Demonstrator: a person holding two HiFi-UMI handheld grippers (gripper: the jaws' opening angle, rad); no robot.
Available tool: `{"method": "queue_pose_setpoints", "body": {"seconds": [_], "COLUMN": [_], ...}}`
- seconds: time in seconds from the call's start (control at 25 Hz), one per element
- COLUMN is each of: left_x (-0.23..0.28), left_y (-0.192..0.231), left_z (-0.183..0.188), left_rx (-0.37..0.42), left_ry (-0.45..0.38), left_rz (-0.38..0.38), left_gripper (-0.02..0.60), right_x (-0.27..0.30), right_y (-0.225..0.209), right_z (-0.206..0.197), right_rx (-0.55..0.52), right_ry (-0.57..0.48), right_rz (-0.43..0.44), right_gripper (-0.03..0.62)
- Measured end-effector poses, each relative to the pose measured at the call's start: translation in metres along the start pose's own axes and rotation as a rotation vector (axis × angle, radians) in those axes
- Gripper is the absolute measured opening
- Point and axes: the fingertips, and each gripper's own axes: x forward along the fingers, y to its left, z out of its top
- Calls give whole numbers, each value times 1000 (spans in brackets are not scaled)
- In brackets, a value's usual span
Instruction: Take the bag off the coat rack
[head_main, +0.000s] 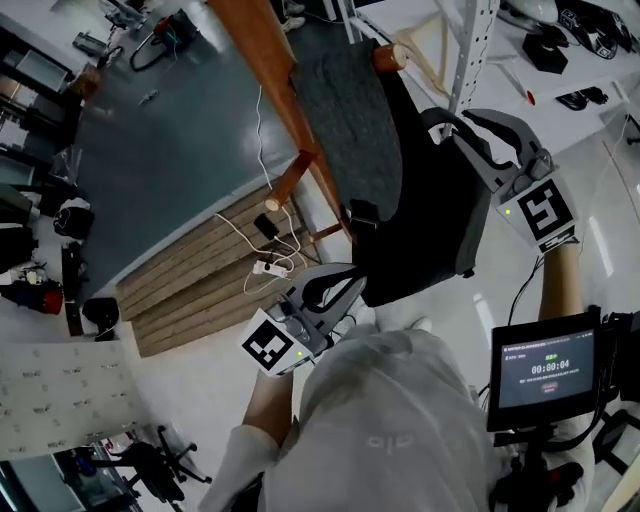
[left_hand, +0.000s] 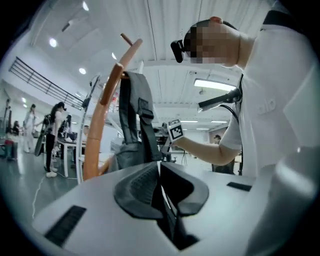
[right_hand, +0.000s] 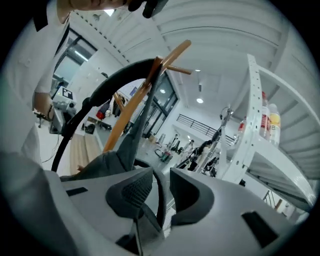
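Note:
A dark grey and black bag (head_main: 400, 170) hangs on the wooden coat rack (head_main: 270, 60), under a peg (head_main: 390, 57). My left gripper (head_main: 335, 285) is at the bag's lower corner. In the left gripper view its jaws (left_hand: 159, 175) are shut, with a thin dark strap pinched between them; the bag (left_hand: 132, 125) hangs ahead on the rack (left_hand: 100, 125). My right gripper (head_main: 450, 130) is at the bag's upper right side. Its jaws (right_hand: 161, 182) stand apart with a black strap (right_hand: 159, 205) running between them, and the pads do not press on it.
A white power strip and cables (head_main: 270, 265) lie on wooden boards at the rack's foot. White shelving (head_main: 470, 40) stands close behind the right gripper. A small screen (head_main: 545, 370) hangs at my right side. People stand far off (left_hand: 52, 135).

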Motion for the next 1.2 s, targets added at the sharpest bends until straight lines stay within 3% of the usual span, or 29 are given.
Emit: {"method": "queue_pose_setpoints", "body": {"seconds": [0.12,0.2,0.32,0.44,0.56,0.68,0.88,1.0,1.2], "left_x": [-14,-16,-8,3,9,17,41,55,60], "left_y": [10,15,23,27,34,37,44,38,40], "left_z": [21,32,49,76,106,127,135,132,133], "left_rx": [17,6,7,-39,-112,-174,-235,-199,-126], "left_ry": [-60,-93,-117,-186,-271,-322,-365,-330,-286], "left_rz": [78,104,125,110,84,25,-17,-44,15], "left_gripper": [13,95,207,222,222,222,242,229,108], "right_x": [16,25,43,60,66,68,67,64,59], "right_y": [3,6,4,7,7,7,5,5,-5], "right_z": [-6,-16,-23,-25,-25,-27,-28,-29,-32], "right_rx": [-90,-146,-161,-140,-192,-234,-202,-192,-189], "right_ry": [53,119,139,116,134,181,180,189,208], "right_rz": [131,193,227,244,206,134,87,38,-68], "right_gripper": [107,115,115,114,109,55,48,46,43]}}
